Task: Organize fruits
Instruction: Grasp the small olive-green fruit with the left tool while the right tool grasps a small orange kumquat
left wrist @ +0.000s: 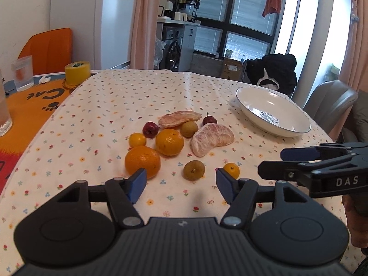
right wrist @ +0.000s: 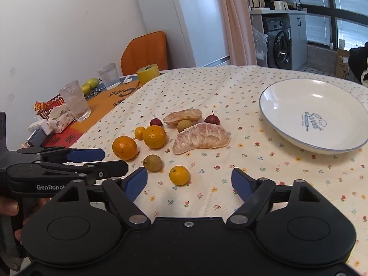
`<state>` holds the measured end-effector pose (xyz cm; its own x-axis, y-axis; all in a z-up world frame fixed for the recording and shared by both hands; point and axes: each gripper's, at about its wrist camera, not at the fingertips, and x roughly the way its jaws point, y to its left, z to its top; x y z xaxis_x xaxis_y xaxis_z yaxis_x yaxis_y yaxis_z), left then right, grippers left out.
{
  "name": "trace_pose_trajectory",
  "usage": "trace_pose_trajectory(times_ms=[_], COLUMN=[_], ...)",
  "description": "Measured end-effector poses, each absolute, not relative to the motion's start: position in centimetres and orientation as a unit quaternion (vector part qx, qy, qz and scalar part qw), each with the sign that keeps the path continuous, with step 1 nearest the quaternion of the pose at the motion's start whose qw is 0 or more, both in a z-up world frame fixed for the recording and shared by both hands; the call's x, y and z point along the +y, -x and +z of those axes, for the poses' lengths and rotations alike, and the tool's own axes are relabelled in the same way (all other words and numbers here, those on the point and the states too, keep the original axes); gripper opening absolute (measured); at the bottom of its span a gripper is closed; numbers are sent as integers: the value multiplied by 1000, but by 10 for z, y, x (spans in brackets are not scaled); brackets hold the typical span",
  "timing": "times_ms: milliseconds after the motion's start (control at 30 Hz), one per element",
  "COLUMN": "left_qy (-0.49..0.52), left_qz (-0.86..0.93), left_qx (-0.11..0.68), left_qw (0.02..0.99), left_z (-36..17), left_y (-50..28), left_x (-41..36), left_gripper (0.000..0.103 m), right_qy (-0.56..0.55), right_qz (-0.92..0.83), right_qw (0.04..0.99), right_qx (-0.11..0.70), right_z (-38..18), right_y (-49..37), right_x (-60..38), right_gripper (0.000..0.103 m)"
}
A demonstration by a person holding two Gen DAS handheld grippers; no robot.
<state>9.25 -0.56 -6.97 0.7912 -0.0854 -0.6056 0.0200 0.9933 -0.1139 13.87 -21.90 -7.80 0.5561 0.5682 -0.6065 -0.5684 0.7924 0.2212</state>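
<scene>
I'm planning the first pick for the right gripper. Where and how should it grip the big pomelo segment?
Grip the big pomelo segment across its thick middle, curved back to inner edge, coming from above with the right gripper. It lies flat, with small fruit crowding its far side.

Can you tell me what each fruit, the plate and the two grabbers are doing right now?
Left gripper: open, holding nothing.
Right gripper: open, holding nothing.
Plate: upright, no fruit in it.
Pomelo segments: peeled, lying on the tablecloth.
Oranges: whole, unpeeled, on the tablecloth.
Small red fruits: whole, on the tablecloth.
Glasses: upright.
</scene>
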Motion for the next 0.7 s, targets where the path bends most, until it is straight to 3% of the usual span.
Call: trace_pose_trajectory(times_ms=[233, 600, 667, 700], left_qy=[55, 63, 61, 61], left_qz=[-36, -50, -51, -50], left_qx=[333, 346, 350, 353], left_qw=[941, 935, 933, 932], left_z=[-79, -92, -96, -97], left_y=[-109, -134, -137, -139], left_x=[-9, -18, -19, -20], left_gripper=[50, 43, 36, 26], right_qy=[-8, -19, -20, -20], right_qz=[334, 338, 338, 339], right_qw=[871, 863, 862, 861], right_qx=[359, 375, 378, 378], right_z=[-87, -98, -100, -100], right_y=[-149, -162, -163, -163], right_x=[-215, -211, -212, -213], right_gripper=[65, 58, 56, 55])
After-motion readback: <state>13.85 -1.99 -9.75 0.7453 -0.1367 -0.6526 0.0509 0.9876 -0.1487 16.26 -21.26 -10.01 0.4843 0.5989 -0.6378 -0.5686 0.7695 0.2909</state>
